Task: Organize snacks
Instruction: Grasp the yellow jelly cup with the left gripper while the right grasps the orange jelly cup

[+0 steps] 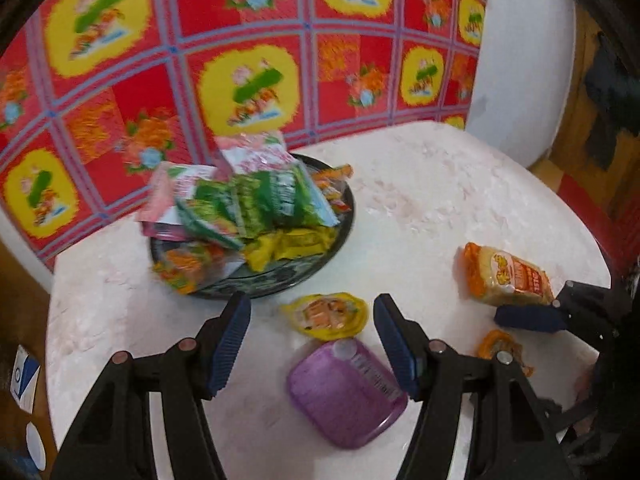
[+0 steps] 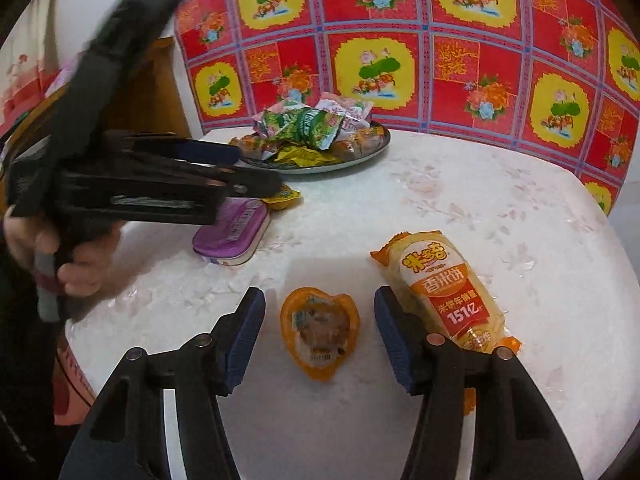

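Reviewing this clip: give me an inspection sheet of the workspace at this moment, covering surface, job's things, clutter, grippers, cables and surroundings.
Surface: round white table with a faint floral pattern.
Job's things: dark plate heaped with snack packets at the far side; loose on the table are a yellow packet, a purple tin, a rice cracker pack and an orange heart-shaped packet.
Clutter: nothing seen.
Grippers: left gripper open above the yellow packet and purple tin; right gripper open, the orange heart-shaped packet between its fingers, pads not pressing it.
Cables: nothing seen.
Surroundings: red and yellow flowered cloth behind the table; a white wall beside it.
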Tool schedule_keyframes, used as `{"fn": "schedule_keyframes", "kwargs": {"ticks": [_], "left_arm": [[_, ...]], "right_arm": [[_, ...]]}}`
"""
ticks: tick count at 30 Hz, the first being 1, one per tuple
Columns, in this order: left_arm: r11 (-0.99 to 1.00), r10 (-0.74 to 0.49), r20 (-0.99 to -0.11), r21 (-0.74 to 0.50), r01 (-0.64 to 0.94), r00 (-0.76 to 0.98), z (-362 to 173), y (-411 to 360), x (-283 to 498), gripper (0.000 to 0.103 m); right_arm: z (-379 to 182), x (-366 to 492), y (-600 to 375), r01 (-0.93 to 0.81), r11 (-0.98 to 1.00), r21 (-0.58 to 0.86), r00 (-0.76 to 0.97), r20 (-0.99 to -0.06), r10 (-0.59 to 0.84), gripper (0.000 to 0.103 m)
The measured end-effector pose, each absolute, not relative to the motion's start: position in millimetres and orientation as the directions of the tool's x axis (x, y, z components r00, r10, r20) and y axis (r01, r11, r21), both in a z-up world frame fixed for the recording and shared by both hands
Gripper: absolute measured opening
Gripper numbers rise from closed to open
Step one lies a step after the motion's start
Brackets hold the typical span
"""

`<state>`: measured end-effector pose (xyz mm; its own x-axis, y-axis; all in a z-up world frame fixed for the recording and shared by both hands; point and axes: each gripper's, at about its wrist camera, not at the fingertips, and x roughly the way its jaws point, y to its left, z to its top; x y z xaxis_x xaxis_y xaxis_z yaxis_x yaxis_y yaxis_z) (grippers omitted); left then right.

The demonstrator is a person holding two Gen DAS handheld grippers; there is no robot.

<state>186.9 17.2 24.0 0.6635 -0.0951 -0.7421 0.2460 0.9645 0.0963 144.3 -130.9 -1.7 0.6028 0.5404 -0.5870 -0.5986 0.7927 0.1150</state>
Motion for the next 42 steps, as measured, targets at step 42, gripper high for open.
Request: {"fn": "schedule_keyframes", "kwargs": {"ticks": [42], "left_arm": [[0.984, -0.147, -0.577, -0.003, 0.178, 0.804, 39, 20, 67, 0.043]], "right_arm": [[-6, 141, -137, -0.601, 0.778, 0.182, 0.606, -0.531, 0.592, 0.060]]}}
